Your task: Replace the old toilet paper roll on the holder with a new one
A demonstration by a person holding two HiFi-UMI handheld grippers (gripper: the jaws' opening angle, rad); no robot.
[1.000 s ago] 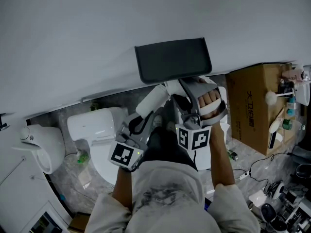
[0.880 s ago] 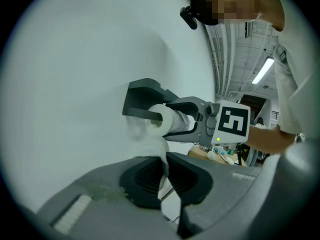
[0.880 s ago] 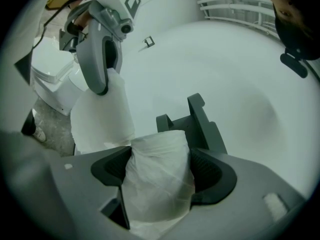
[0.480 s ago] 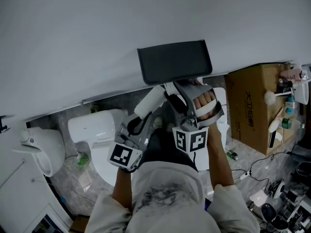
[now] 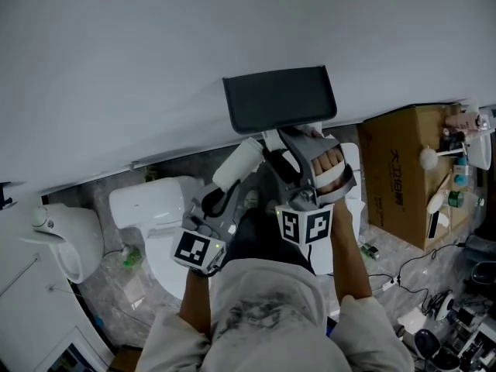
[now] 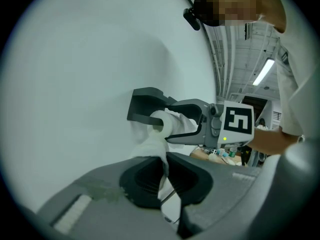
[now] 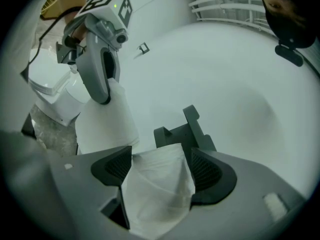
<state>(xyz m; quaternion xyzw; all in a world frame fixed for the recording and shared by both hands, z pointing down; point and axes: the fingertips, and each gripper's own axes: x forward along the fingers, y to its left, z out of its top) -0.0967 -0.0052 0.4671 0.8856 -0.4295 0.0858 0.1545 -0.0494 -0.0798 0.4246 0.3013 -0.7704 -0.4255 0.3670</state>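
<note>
A black holder (image 5: pixel 279 99) is fixed to the white wall. Just below it, my right gripper (image 5: pixel 293 147) is shut on a white toilet paper roll (image 5: pixel 304 155). In the right gripper view the roll (image 7: pixel 157 189) fills the gap between the jaws, and the holder (image 7: pixel 185 131) stands right behind it. My left gripper (image 5: pixel 235 180) is shut on the roll's loose paper end (image 5: pixel 242 160). In the left gripper view this paper end (image 6: pixel 152 146) runs from the pinched jaws up to the roll (image 6: pixel 167 124) held in the right gripper (image 6: pixel 192 121).
A white toilet (image 5: pixel 155 208) stands below on the left, on a grey marbled floor. A brown cardboard box (image 5: pixel 407 173) with bottles beside it sits at the right. Cables and small items lie at the lower right.
</note>
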